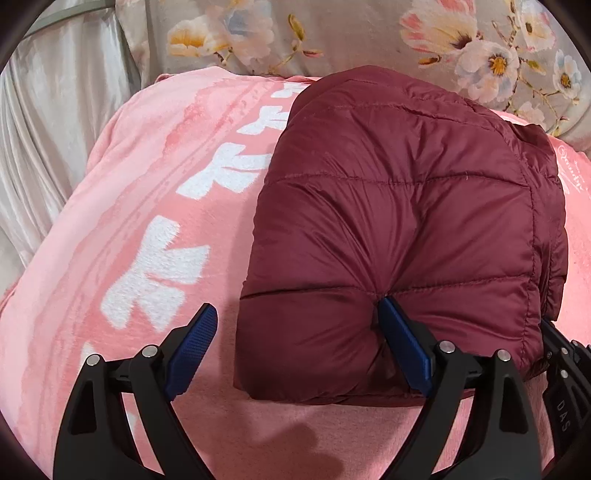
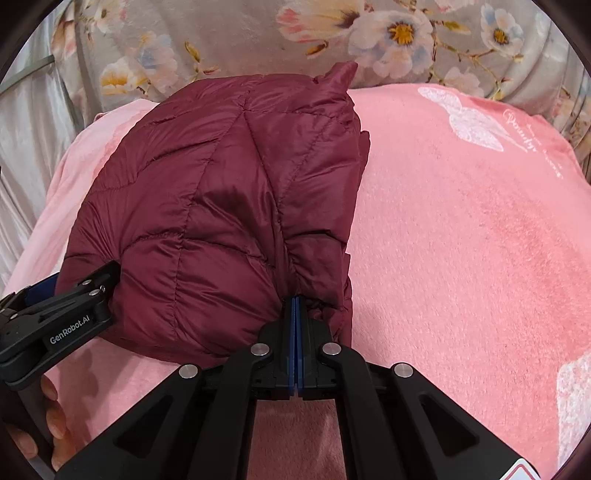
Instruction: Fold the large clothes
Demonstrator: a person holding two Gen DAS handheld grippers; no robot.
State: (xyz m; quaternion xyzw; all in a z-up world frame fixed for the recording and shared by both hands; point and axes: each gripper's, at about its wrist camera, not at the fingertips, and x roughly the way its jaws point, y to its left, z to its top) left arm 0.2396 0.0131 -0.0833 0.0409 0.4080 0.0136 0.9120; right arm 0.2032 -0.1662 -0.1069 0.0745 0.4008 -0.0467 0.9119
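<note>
A maroon quilted puffer jacket [image 1: 399, 221] lies folded into a thick bundle on a pink blanket [image 1: 147, 240]. My left gripper [image 1: 295, 314] is open at the bundle's near edge; its right finger presses into the fabric, its left finger is off the jacket over the blanket. In the right wrist view the jacket [image 2: 221, 206] fills the left half. My right gripper [image 2: 297, 302] is shut on a pinch of the jacket's near right edge. The left gripper [image 2: 66, 306] shows at the bundle's left side.
The pink blanket [image 2: 461, 240] has white letters and a butterfly print. A grey floral cover [image 1: 369, 33] lies behind it. Pale satin fabric [image 1: 44, 129] hangs at the left. The right gripper's body [image 1: 561, 369] sits at the lower right of the left wrist view.
</note>
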